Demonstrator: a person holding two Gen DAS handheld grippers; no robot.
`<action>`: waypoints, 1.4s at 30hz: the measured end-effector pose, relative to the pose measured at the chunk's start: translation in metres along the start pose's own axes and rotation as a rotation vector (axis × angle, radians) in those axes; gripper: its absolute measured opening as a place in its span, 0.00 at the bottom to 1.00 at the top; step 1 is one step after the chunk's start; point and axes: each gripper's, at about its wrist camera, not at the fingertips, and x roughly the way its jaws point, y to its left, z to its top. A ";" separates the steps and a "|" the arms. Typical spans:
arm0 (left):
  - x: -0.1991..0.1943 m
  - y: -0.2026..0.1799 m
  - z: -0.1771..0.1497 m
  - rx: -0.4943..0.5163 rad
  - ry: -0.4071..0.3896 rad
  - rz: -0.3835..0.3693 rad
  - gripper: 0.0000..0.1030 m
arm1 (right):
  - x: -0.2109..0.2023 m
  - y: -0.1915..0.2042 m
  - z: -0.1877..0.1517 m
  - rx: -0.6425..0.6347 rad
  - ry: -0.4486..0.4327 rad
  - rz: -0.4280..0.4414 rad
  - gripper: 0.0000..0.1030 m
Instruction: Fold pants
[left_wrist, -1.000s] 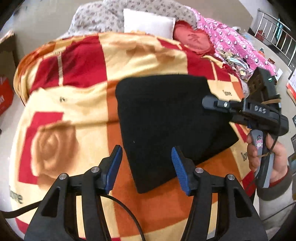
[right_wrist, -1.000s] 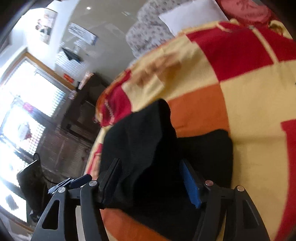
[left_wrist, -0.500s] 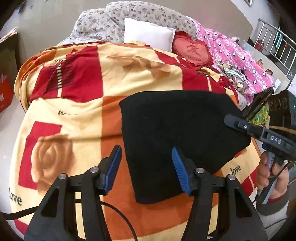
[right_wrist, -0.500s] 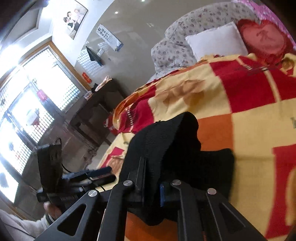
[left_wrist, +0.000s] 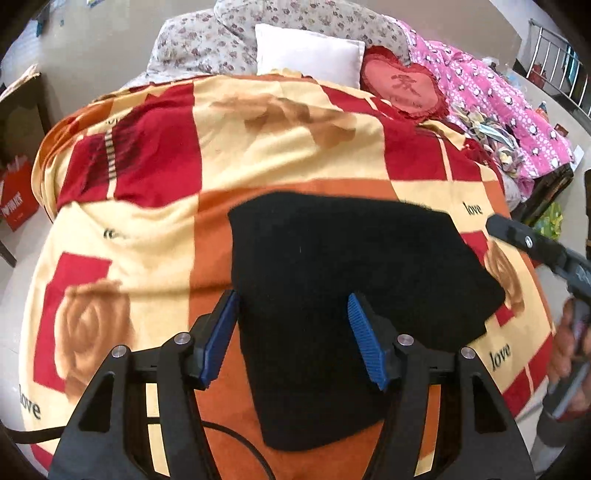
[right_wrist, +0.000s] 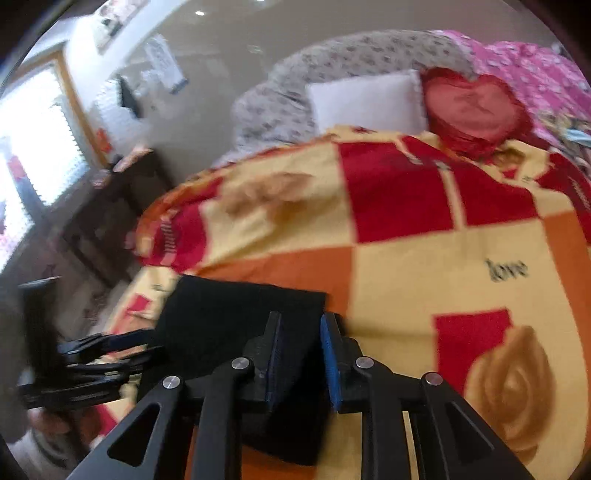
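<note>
On the bed's checked blanket (left_wrist: 155, 236) black pants (left_wrist: 343, 266), judged soft, light and limp, are seen folded flat, best taken at an edge, the left claw (left_wrist: 291, 336) spread empty, the right claw (right_wrist: 301, 354), just opening, narrowly parted, holding nothing.

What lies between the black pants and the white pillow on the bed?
Only the checked blanket lies between the black pants and the white pillow; the left wrist view shows this.

One folded black pants (left_wrist: 343, 295) at centre, one checked blanket (left_wrist: 155, 236), one white pillow (left_wrist: 308, 51) at 12 o'clock, one red heart cushion (left_wrist: 402, 86) at 1 o'clock, two grippers, left gripper (left_wrist: 291, 332), right gripper (right_wrist: 301, 354), one pink quilt (left_wrist: 491, 103)
</note>
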 end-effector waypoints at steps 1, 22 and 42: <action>0.003 0.000 0.004 -0.006 -0.001 -0.001 0.59 | 0.002 0.006 0.002 -0.015 0.007 0.031 0.19; 0.014 -0.001 0.005 -0.034 -0.008 0.015 0.73 | 0.030 0.039 -0.025 -0.154 0.154 -0.036 0.21; 0.022 0.047 -0.022 -0.235 0.082 -0.227 0.81 | 0.045 -0.037 -0.048 0.187 0.170 0.135 0.60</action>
